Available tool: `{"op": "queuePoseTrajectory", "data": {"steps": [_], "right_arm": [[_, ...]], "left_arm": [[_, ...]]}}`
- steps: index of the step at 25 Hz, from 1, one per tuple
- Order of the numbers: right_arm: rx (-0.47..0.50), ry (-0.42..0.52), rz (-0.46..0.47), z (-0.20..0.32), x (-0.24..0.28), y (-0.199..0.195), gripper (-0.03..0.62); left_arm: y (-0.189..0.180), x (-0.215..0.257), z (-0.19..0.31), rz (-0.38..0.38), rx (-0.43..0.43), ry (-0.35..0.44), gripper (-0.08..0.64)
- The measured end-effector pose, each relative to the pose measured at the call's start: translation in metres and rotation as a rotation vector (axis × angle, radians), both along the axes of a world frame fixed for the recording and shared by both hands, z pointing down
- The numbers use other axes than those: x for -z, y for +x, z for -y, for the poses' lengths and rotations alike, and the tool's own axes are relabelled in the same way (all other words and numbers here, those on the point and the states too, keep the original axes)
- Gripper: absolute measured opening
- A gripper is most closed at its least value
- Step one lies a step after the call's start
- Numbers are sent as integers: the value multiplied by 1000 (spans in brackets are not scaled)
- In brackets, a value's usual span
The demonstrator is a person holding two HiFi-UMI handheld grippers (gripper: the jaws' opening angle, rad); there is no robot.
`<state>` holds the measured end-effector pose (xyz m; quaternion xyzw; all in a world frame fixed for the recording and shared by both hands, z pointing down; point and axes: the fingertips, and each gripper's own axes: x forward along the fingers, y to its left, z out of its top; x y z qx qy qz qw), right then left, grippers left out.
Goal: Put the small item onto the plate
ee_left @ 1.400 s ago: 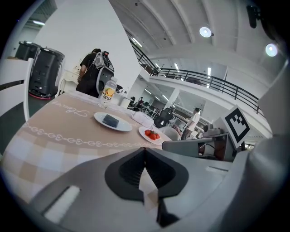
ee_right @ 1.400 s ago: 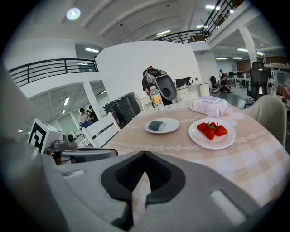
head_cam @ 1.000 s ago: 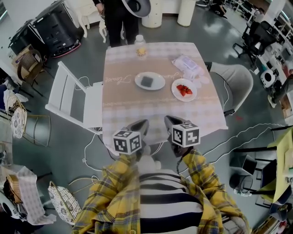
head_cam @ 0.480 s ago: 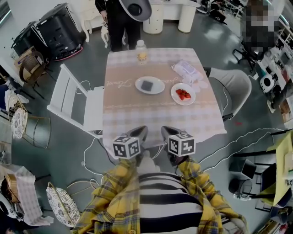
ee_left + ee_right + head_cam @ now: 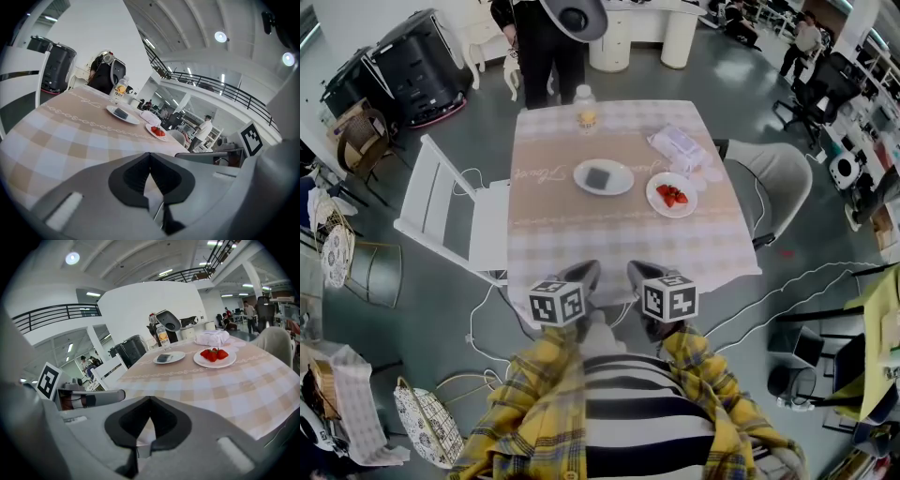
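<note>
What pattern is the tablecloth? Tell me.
The tablecloth: pale checks with a tan centre band; clearest in the head view.

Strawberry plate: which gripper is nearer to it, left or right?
Right. The right gripper hovers at the near edge of the table, almost in line with the strawberry plate; the left gripper is beside it, farther left.

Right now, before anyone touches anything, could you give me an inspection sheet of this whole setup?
Surface: table with a checked cloth.
Job's things: plate holding a dark item; second plate with strawberries.
Clutter: bottle and wipes pack at the far side.
Grippers: left hand-held gripper and right hand-held gripper both shut and empty, near the table's near edge.
Cables: left cable and right cable on the floor.
Surroundings: white chair, grey chair, person standing beyond the table.
</note>
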<state>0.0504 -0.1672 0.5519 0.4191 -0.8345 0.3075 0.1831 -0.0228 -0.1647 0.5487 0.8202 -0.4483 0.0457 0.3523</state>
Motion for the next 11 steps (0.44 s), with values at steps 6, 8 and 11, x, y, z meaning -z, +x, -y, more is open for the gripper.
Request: {"op": "queuePoseTrajectory", "data": {"steps": [6,8,11], "right_arm": [[-18,-6,15,4,0,4,2],[-13,-9,12,5,-1,3,2],[-8,-11,9,7,-2,3,2]], "left_arm": [[-2,-1,3,14,3,-3,2],[-3,-1,4,14,6,-2,2],[-2,-1,7,12,4,4,2]]}}
